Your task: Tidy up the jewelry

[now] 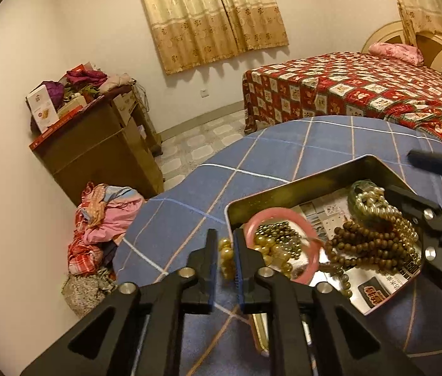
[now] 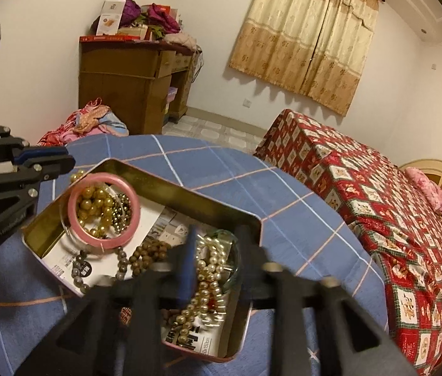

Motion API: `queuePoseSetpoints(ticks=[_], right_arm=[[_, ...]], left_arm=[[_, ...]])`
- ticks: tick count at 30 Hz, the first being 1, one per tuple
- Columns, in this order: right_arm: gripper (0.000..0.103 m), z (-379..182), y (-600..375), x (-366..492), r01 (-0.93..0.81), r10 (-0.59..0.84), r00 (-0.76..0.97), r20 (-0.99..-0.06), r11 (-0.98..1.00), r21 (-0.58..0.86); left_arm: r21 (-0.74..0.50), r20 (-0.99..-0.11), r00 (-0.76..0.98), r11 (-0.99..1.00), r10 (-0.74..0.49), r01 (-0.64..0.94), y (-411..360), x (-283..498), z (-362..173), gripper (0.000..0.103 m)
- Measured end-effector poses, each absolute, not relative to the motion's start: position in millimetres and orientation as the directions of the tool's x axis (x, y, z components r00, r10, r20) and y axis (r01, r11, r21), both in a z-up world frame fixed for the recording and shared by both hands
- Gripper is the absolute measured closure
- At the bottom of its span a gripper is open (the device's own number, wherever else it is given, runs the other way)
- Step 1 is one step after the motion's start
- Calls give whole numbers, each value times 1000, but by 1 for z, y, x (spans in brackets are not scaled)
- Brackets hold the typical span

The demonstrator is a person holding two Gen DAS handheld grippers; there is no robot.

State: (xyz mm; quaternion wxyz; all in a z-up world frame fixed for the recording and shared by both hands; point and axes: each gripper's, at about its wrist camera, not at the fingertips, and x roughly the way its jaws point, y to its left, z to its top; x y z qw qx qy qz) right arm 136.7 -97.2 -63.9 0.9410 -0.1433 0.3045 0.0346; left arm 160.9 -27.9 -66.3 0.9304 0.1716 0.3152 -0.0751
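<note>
An open tin sits on a table under a blue checked cloth, and all the jewelry lies in or at it. A pink bangle leans at the tin's left end, ringing a heap of gold beads and smaller dark metallic beads. Brown wooden beads lie toward the tin's middle, grey beads beside them, and a pearl strand is piled at the tin's right end on printed paper that lines the bottom.

The left gripper hangs at the tin's left rim; its jaws stand apart, released, with a few gold beads between the pads and spilling over the rim. The right gripper hangs over the tin's right end, blurred, its jaws parted around the pearl strand; whether the pads touch it I cannot tell.

Beyond the tin stand a bed with a red patterned cover, a brown desk piled with boxes and cloth, and a heap of clothes on the floor.
</note>
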Motion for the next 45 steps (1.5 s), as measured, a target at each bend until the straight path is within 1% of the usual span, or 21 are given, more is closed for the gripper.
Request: queuePoseSetpoints(ticks=[1,2,3,4,6,8,11,14,20,24,32,45], right_arm=[[55,-63,-98,135,-148,-26,817,-575,956,-253],[55,-63,-98,133,-145,-27,820,-571,956,-255],[55,-62,-98,131,-145,-26,820,-571,957,-253],[54,-60,-99,129,-141,-29,822,-569,957,-252],[51,-57,-100,124,-131,-36,827,-562,958,-254],[48,-53,-102,119,-127,-32,831,-555,961,-246],[47,-47,-104,109,-119,-32,842,-539,963,-243],[43,-37,-108,96,-104,-28,851,-525,970,-220],[42,-21,-108,75,-97,-17,869,-494,974,-204],[36,-10,-107,61,-88,-11,887,-462,978,-191],[34,-1,-110,45,-72,-13,902,-431,981,-181],[33,-1,-116,38,-66,-13,905,-425,983,-169]], left_arm=[[269,-606,795,933,-31,241,-26,159,-64,67],[269,-594,804,936,-25,228,-24,156,-63,41],[274,-569,822,940,-11,202,-20,151,-59,25],[271,-555,832,943,-9,191,-19,147,-57,25],[246,-559,829,949,-27,197,-14,141,-52,25],[244,-551,834,952,-21,186,-10,134,-48,25],[219,-545,838,959,-31,178,-6,123,-40,25],[200,-527,849,964,-43,173,-3,107,-31,25],[183,-499,865,969,-51,163,-1,81,-14,25],[165,-485,872,973,-64,163,1,67,-6,25],[185,-460,886,970,-57,158,0,52,2,25],[182,-455,889,971,-56,155,2,48,6,25]])
